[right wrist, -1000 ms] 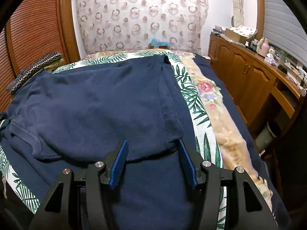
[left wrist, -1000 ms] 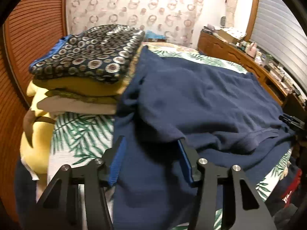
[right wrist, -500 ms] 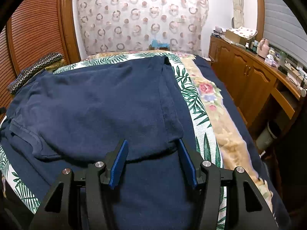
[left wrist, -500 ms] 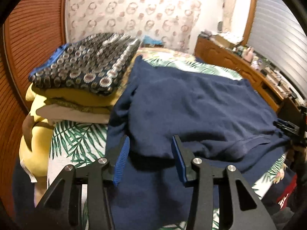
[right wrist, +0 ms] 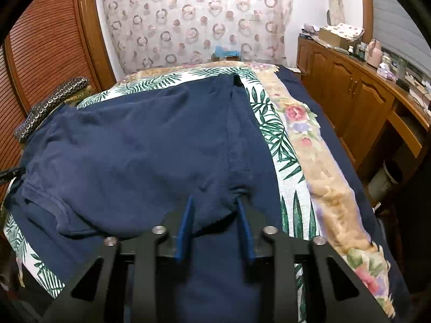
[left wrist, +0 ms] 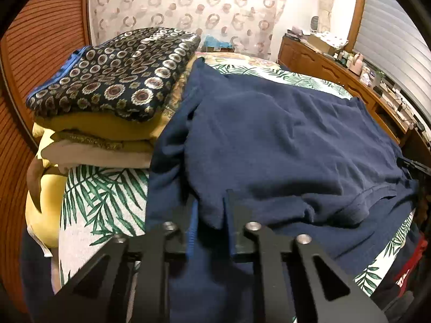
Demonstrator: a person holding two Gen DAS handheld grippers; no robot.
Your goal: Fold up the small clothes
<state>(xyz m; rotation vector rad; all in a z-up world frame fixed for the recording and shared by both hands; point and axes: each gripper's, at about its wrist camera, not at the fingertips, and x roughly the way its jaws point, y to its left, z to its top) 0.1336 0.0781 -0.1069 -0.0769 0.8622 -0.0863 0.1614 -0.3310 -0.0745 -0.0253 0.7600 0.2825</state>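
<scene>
A navy shirt (left wrist: 269,134) lies spread across the bed, its near hem folded over another navy layer. In the left wrist view my left gripper (left wrist: 211,202) is closing on the hem's near left corner, and the cloth stands pinched between the pads. In the right wrist view the same shirt (right wrist: 134,156) fills the middle. My right gripper (right wrist: 214,199) is closing on the hem's near right corner, and the fabric puckers at the blue fingertips (right wrist: 239,202).
A stack of folded clothes (left wrist: 115,86), topped by a dark patterned piece, sits at the bed's left. The palm-leaf bedcover (right wrist: 282,156) shows beside the shirt. A wooden cabinet (right wrist: 363,102) runs along the right, and a louvred wooden door (right wrist: 48,40) stands at the left.
Both grippers' jaws have narrowed from wide open onto the shirt's near hem. The cloth now bunches between the fingers. The shirt itself still lies as before.
</scene>
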